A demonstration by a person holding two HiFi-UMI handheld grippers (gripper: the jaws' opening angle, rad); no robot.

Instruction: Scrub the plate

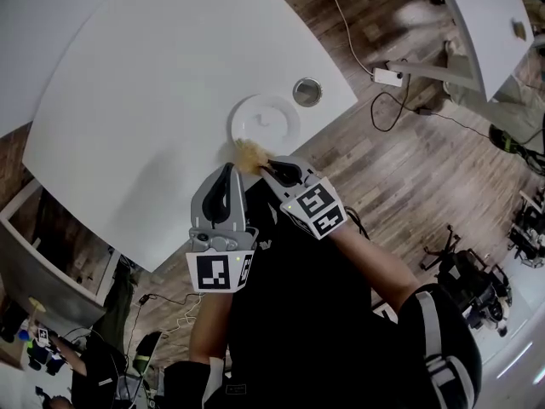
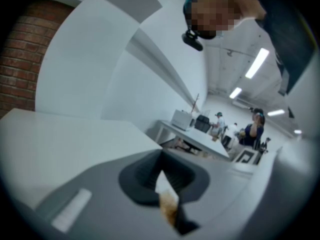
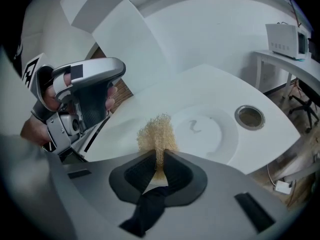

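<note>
Two grippers in play, nearest first. Our left gripper [image 1: 226, 173] hangs by the near table edge with its jaws closed together and nothing in them. We reckon it's just parked out of the way, since the plate sits flat and doesn't look like it needs steadying. Just right of it, our right gripper [image 3: 159, 156] is clamped tight on a tan mesh scrubber [image 3: 156, 133], pinched low so the fluffy end sticks out front for wiping. That tuft is at the near-left rim of the white plate [image 3: 222, 134]; can't tell if it's actually touching. The plate rests near the edge of the white table [image 1: 145, 83], with a small dark squiggle [image 3: 195, 126] in its middle, probably our target. Farther right sits a round metal grommet [image 3: 249, 116].
</note>
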